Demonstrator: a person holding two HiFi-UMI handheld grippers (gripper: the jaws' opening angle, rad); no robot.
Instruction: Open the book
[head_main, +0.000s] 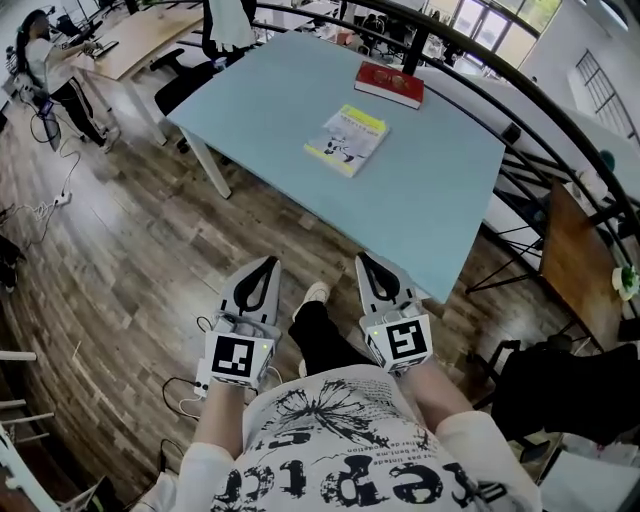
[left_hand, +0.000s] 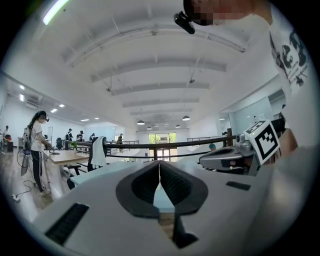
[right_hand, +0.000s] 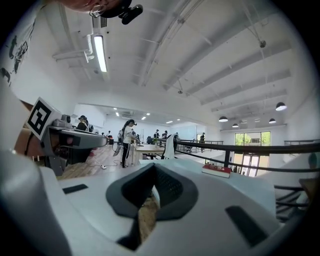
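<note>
A closed book with a yellow and white cover (head_main: 346, 140) lies near the middle of the light blue table (head_main: 430, 200). A red book (head_main: 390, 85) lies closed at the table's far edge, and it also shows in the right gripper view (right_hand: 216, 170). My left gripper (head_main: 263, 266) and right gripper (head_main: 367, 263) are held side by side over the wooden floor, short of the table's near edge and well away from both books. Both point towards the table. The left gripper (left_hand: 159, 163) has its jaws together with nothing between them, and so does the right gripper (right_hand: 154, 170).
A black curved railing (head_main: 520, 85) runs behind and to the right of the table. A black office chair (head_main: 190, 80) and a wooden desk (head_main: 140, 40) stand at the far left, where a person (head_main: 55, 75) stands. Cables (head_main: 45, 205) lie on the wood floor.
</note>
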